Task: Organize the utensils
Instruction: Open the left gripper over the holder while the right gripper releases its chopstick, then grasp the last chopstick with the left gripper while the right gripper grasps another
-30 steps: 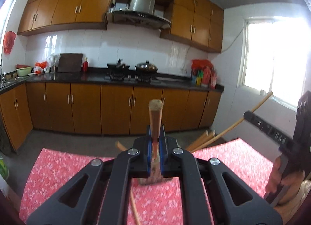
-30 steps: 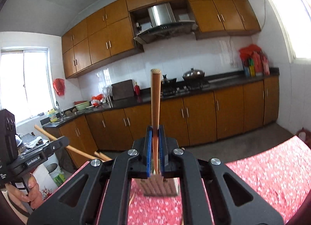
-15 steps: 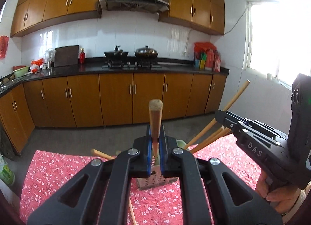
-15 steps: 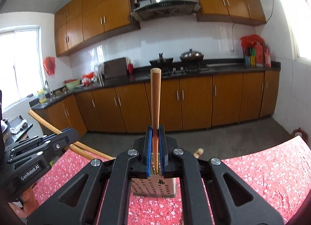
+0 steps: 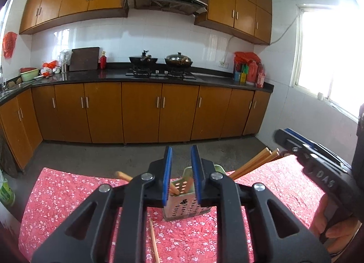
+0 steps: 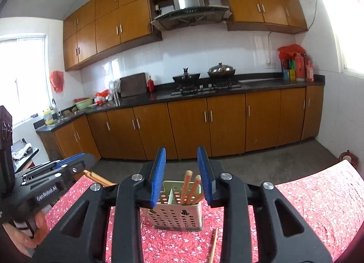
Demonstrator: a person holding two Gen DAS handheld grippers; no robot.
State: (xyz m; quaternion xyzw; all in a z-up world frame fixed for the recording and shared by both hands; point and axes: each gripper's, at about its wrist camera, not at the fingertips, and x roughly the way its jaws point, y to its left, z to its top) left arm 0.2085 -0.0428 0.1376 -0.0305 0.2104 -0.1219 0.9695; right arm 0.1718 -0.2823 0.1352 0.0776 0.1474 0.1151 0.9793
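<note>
behind left claw (image 5: 181, 173) utensil holder (image 5: 182, 208) half hidden, chopsticks (image 5: 254, 163) partly masked.

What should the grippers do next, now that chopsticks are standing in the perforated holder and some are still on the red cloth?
Probably draw the right gripper, jaws opening with nothing between them, back and down to the loose chopstick lying on the cloth before the holder. Two chopsticks already stand inside.

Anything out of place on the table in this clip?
Yes. One chopstick lies loose on the cloth in front of the holder, and others lie flat beside it, instead of standing inside it.
</note>
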